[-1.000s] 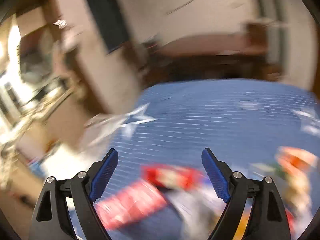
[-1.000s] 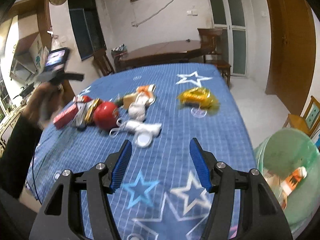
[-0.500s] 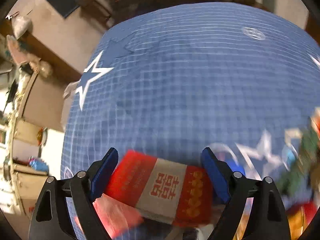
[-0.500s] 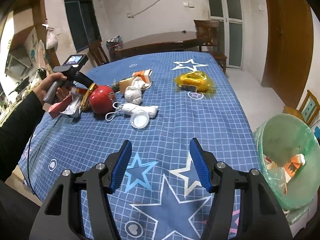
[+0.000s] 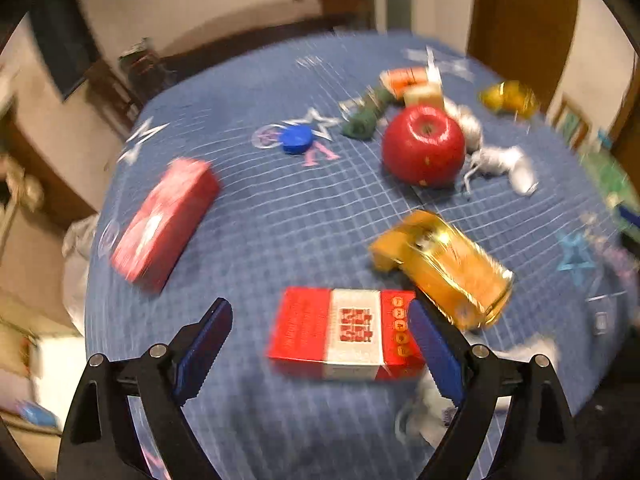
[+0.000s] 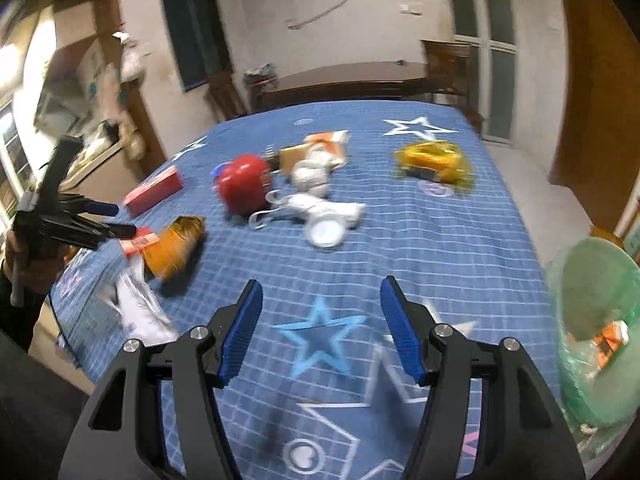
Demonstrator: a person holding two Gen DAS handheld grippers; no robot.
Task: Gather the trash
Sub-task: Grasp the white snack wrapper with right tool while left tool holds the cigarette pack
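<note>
My left gripper [image 5: 320,344] is open, its jaws standing either side of a red and white cigarette pack [image 5: 344,332] that lies flat on the blue star tablecloth [image 5: 280,224]. A gold pack [image 5: 448,264] lies just right of it, a second red pack [image 5: 164,220] to the left. My right gripper [image 6: 320,332] is open and empty above the cloth. The left gripper also shows in the right wrist view [image 6: 116,224], next to the red pack [image 6: 138,242] and gold pack [image 6: 172,248]. A green lined bin [image 6: 596,320] with trash stands at the right.
A red apple [image 5: 424,144], blue cap [image 5: 296,140], green wrapper [image 5: 364,120], white crumpled tissues [image 5: 500,160], a white lid [image 6: 326,232], a yellow wrapper [image 6: 436,160] and a white wrapper [image 6: 140,312] lie on the cloth. A wooden table and chairs [image 6: 348,80] stand behind.
My left gripper has pulled back and swung right, so the red and white pack now lies further ahead between the jaws. My right gripper has tilted down and moved closer to the cloth.
</note>
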